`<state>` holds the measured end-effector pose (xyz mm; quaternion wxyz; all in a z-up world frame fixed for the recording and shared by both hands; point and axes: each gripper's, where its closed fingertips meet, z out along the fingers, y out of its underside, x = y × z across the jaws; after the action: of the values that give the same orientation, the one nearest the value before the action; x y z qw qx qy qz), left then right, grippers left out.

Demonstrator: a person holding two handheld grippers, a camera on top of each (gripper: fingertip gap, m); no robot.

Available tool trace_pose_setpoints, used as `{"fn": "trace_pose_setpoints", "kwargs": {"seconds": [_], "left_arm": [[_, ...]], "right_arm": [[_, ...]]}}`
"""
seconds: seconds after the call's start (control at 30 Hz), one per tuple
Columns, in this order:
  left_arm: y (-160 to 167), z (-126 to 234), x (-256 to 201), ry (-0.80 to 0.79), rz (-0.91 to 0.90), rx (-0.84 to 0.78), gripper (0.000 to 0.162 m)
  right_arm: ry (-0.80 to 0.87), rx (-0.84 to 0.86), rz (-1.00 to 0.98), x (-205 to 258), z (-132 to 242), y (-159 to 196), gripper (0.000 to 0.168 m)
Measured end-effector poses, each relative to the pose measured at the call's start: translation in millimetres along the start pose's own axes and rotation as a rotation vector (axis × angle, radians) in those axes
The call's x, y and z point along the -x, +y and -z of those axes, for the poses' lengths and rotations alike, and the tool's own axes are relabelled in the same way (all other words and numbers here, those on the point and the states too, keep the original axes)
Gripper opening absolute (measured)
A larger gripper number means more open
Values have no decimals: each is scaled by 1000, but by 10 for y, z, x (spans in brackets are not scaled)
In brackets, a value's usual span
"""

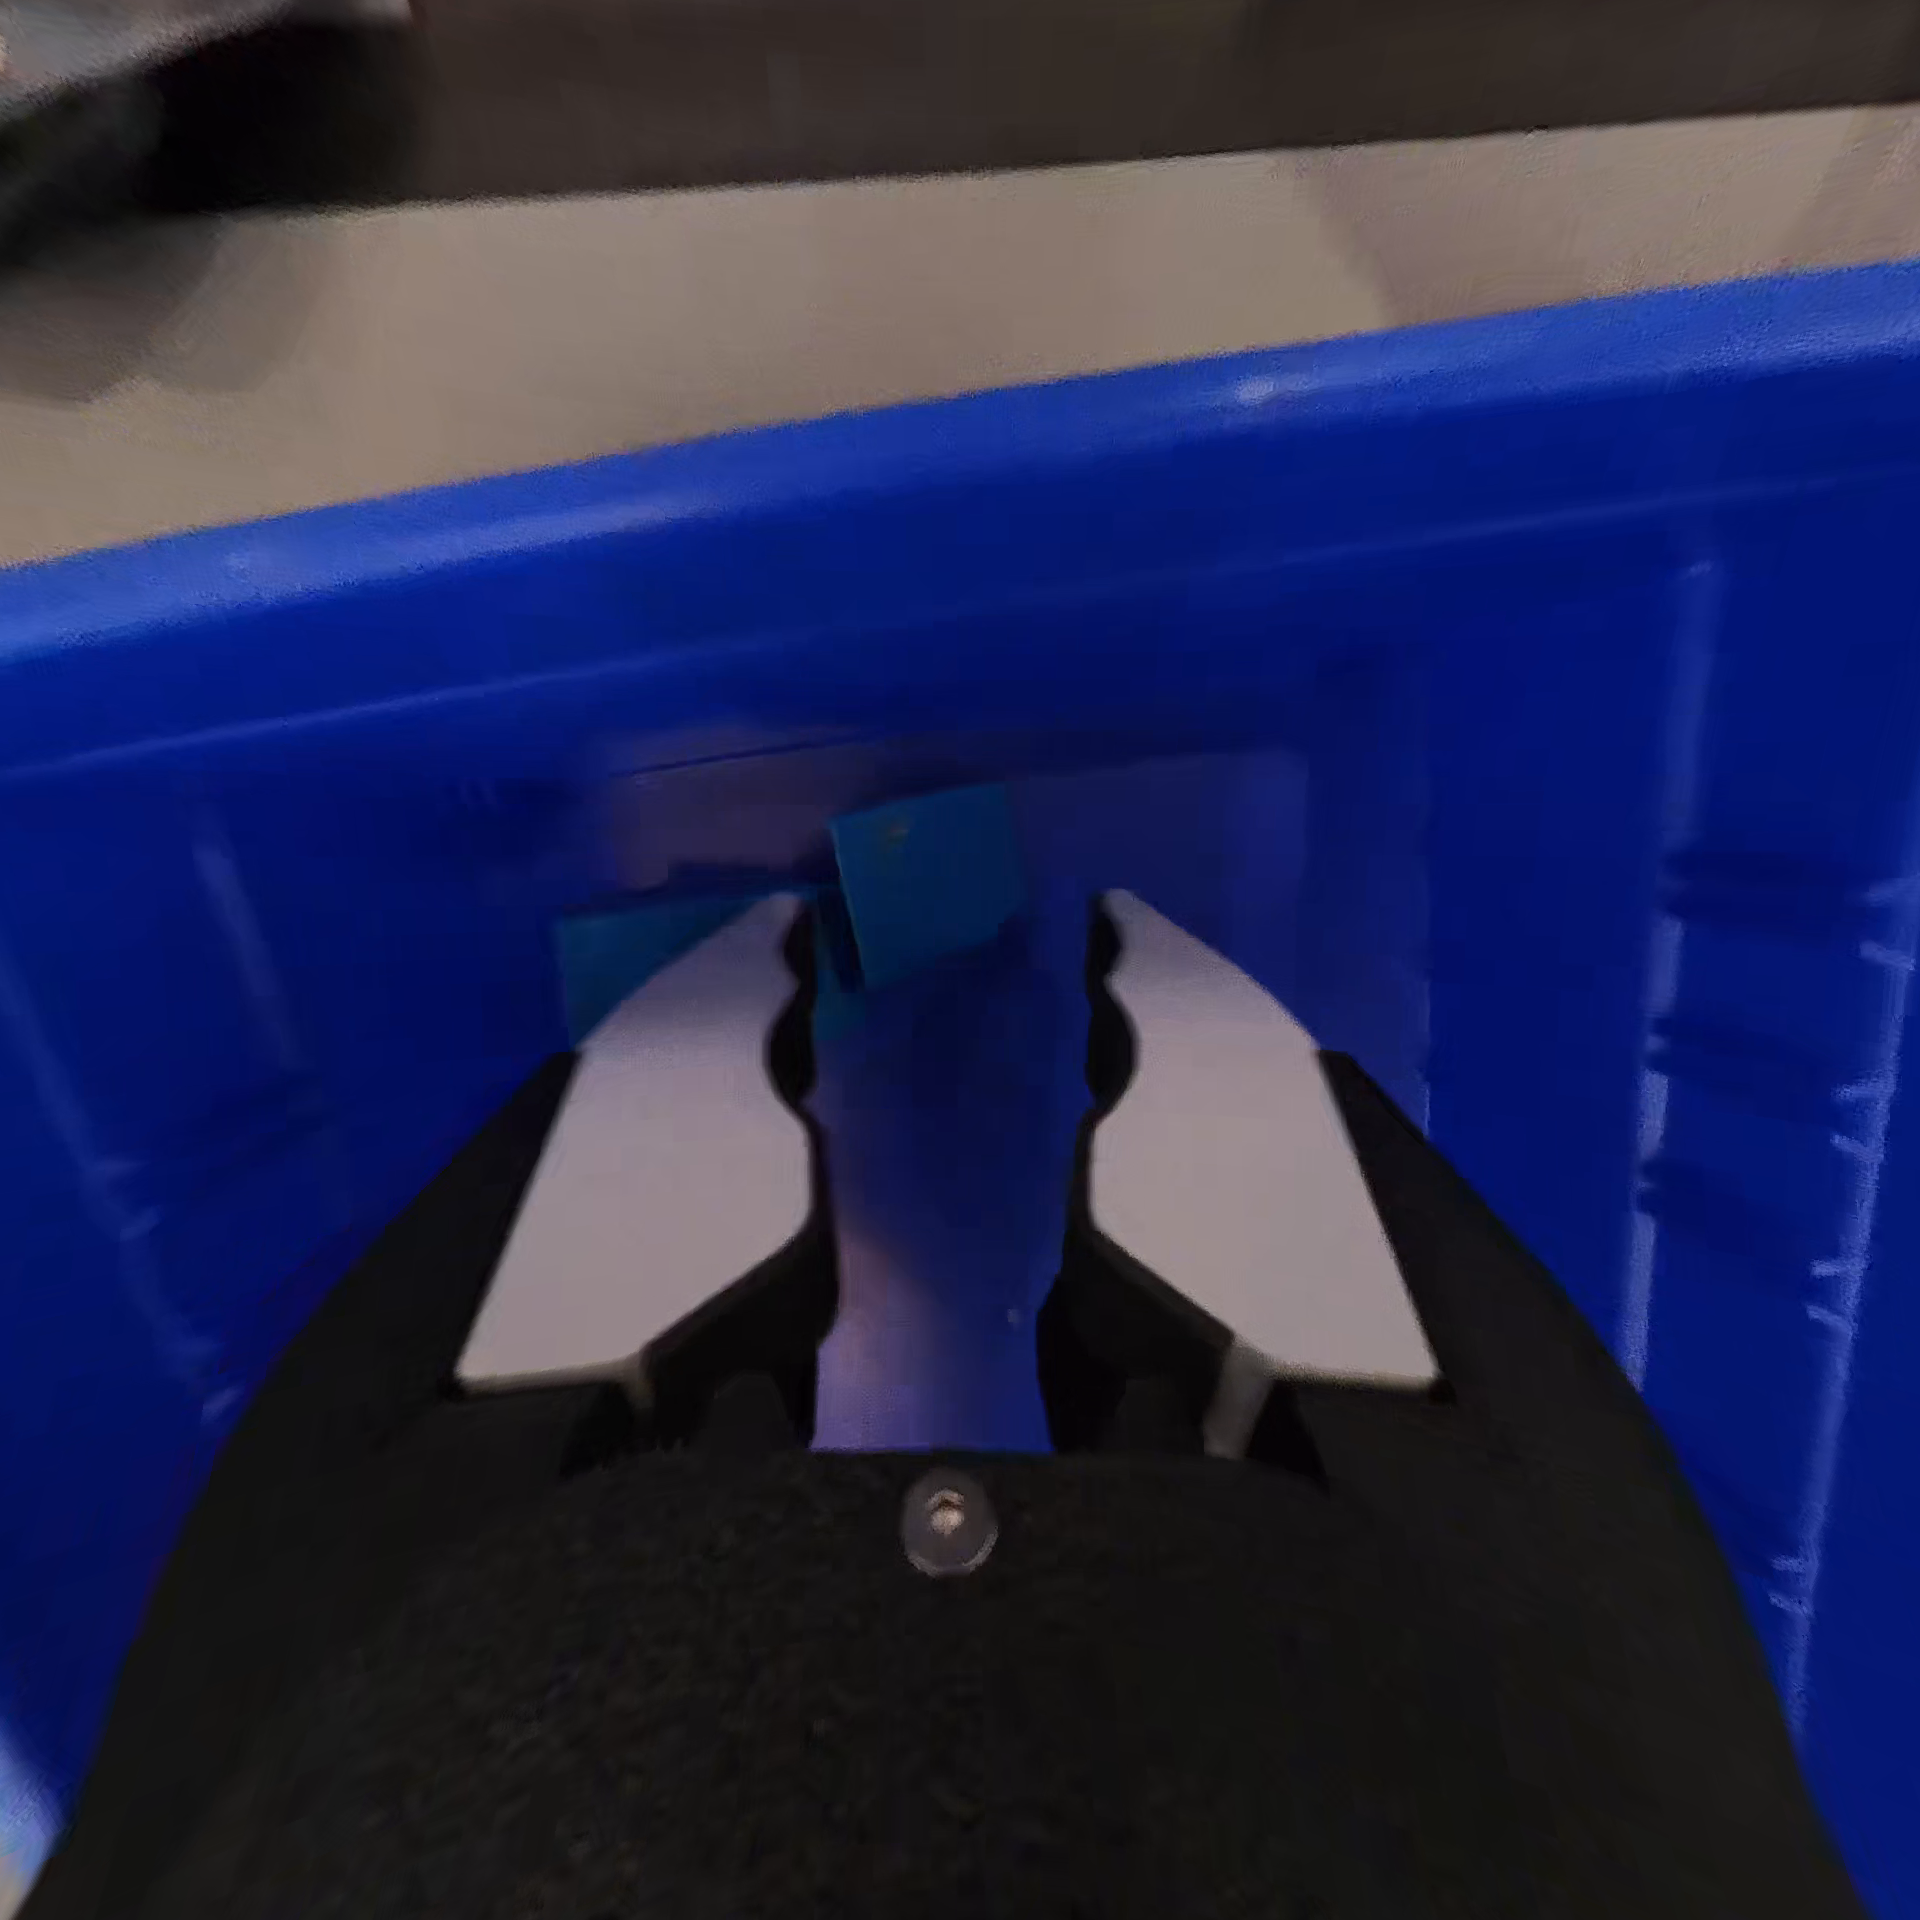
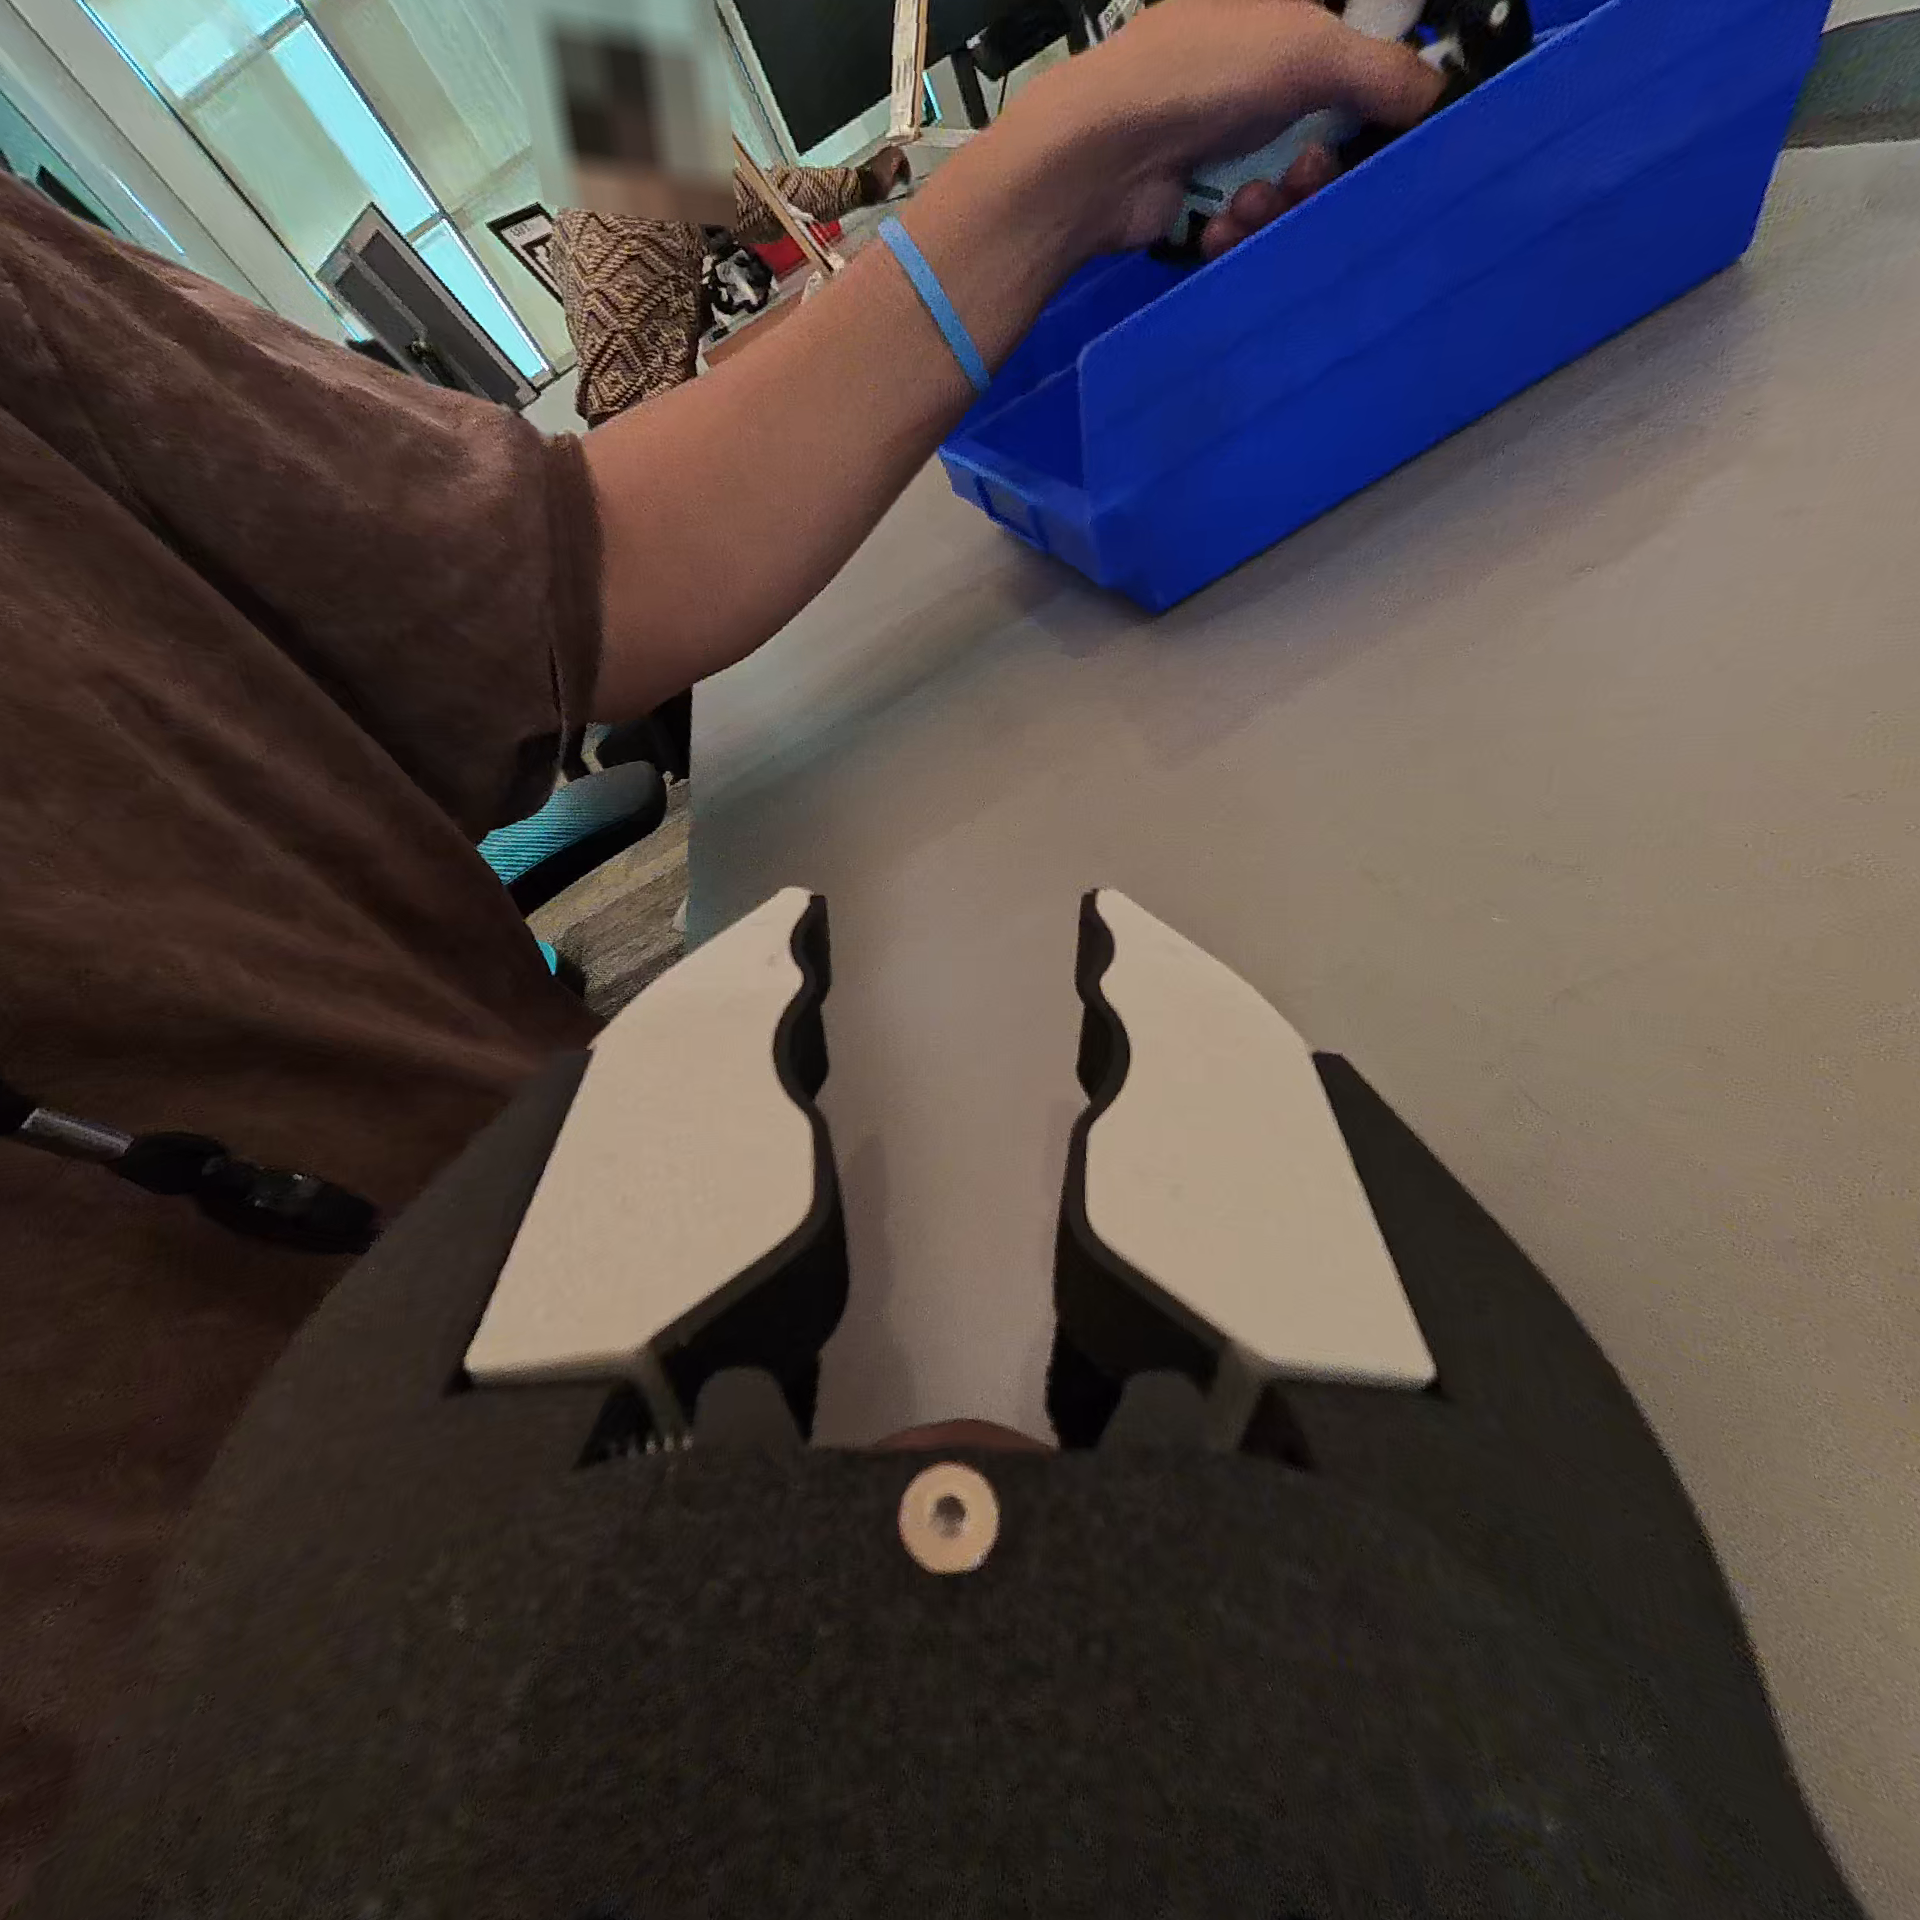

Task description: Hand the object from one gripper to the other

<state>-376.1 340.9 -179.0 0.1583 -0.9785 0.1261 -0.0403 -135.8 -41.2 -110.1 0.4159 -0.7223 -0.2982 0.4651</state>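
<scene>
Inside blue bin [image 1: 1039, 582], flat teal piece [image 1: 925, 894].

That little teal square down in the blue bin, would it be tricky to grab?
Probably. The teal square looks thin and flat, so likely light and perhaps bendy. It seems to lean near the blue bin wall, so the open left hand-held gripper might knock it flat.

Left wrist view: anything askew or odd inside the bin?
Nothing damaged or spilled. The left gripper is open, deep inside the blue bin. Small teal pieces lie tilted and overlapping at the fingertips, one partly behind the left finger. The view is blurred, so finer detail cannot be judged.
</scene>
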Motion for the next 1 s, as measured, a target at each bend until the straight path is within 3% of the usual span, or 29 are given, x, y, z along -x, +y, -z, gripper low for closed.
{"fn": "trace_pose_setpoints", "kwargs": {"seconds": [0.07,0.3,0.4,0.5,0.6,0.7,0.87,1.0], "left_arm": [[15,-28,-96,80,43,12,20],[62,2,-119,111,-14,8,19],[80,142,-191,215,12,-53,18],[117,568,-467,509,63,-166,18],[251,1308,-934,957,118,-276,18],[588,1853,-1458,1313,146,-219,17],[1061,2172,-2334,1627,183,-46,17],[1319,2251,-2883,1760,169,63,17]], "right_arm": [[3,-5,-7,-13,21,-1,45],[-27,-49,-42,-8,23,-70,45],[-6,-51,-29,-69,18,-130,45],[38,-70,7,-174,21,-313,45],[140,-79,123,-373,15,-577,45],[217,-99,287,-517,-60,-937,44],[201,-210,409,-473,-308,-1474,44],[192,-277,445,-389,-356,-1588,44]]}}
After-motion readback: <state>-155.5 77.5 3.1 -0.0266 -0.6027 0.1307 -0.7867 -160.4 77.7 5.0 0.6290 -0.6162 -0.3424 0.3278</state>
